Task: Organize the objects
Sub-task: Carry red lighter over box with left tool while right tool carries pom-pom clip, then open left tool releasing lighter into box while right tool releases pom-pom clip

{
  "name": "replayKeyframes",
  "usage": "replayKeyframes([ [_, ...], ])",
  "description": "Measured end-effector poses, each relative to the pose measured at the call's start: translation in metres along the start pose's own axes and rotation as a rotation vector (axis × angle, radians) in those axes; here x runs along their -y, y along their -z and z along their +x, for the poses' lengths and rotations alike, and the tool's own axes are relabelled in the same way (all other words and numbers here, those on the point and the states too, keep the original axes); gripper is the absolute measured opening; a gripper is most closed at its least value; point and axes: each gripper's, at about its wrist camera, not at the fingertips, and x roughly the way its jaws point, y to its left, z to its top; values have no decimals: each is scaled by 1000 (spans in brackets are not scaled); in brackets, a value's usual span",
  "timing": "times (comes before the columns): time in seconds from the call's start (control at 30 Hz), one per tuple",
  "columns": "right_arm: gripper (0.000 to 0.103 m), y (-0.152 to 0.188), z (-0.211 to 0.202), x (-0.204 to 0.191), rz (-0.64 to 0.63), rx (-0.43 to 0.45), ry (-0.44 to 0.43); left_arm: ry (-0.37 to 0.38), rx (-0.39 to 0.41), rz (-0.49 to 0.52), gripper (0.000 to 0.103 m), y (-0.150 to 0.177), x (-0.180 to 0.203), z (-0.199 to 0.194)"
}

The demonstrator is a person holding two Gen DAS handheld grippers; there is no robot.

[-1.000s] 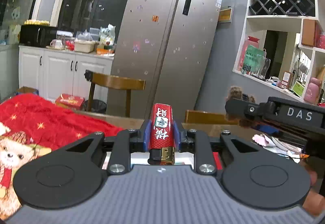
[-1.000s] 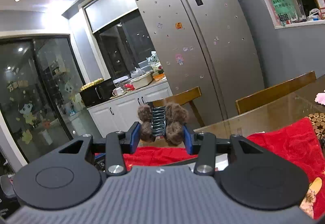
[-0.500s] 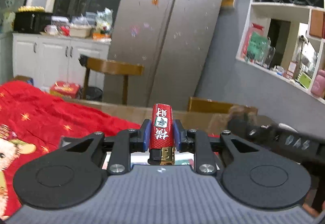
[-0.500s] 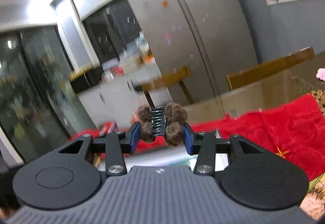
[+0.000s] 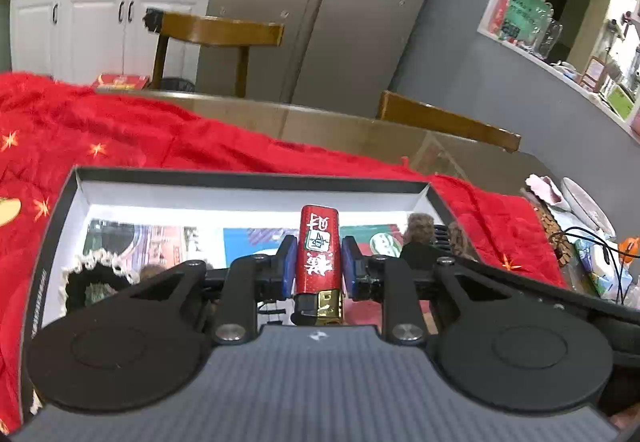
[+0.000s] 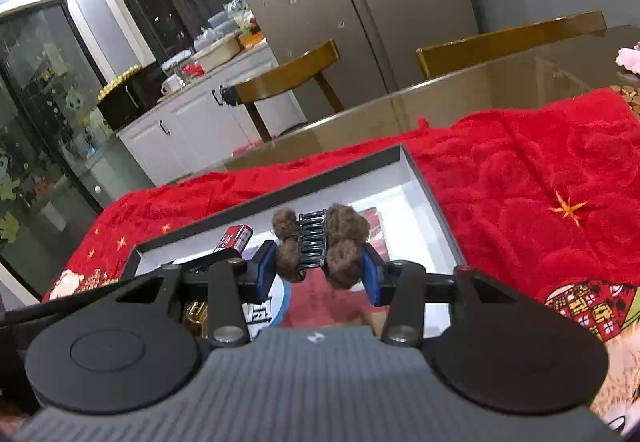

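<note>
My left gripper [image 5: 319, 266] is shut on a red lighter [image 5: 318, 250] with white characters and a gold cap, held upright above the open box [image 5: 248, 176]. That box has a black rim and white walls, and it lies on a red blanket [image 5: 120, 129]. My right gripper [image 6: 319, 262] is shut on a fuzzy brown hair claw clip [image 6: 318, 242] with black teeth, hanging over the right part of the same box [image 6: 424, 181]. In the right wrist view the lighter [image 6: 234, 236] shows to the left. The clip [image 5: 434, 232] appears at the right of the left wrist view.
Colourful cards [image 5: 240, 242] and a black lace-edged item [image 5: 94, 278] lie inside the box. Wooden chairs [image 5: 218, 31] stand behind the glass-topped table [image 5: 340, 121]. Cluttered items and cables [image 5: 592, 250] sit at the table's right end. A fridge [image 5: 332, 1] and white cabinets [image 5: 92, 25] are behind.
Both grippers have tilted and sunk toward the table, so the open box came into view below them. The lighter and the clip stay gripped.
</note>
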Motion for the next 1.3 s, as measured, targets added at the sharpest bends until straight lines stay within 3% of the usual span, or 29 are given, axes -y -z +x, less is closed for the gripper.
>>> replayKeyframes([
  [0.33,50,4,16,-4,-27,-106,42,-85,-53,0,28,7,-6,17],
  [0.73,55,2,17,-3,-13,-120,30,-133,-77,7,29,9,-4,15],
  [0.9,76,-6,0,-6,-16,-56,22,-134,-65,7,45,3,-5,4],
  [0.97,79,-10,-9,-8,-13,-28,-2,-130,-61,23,52,-2,-4,-2],
  [1.1,82,-17,-33,-19,-16,28,-27,-110,-17,48,55,-11,2,-25],
  [1.2,87,-21,-54,-28,-6,79,-47,-125,62,108,59,-16,10,-51],
  [1.3,88,-25,-75,-38,9,103,-101,-145,138,198,70,-12,19,-79],
])
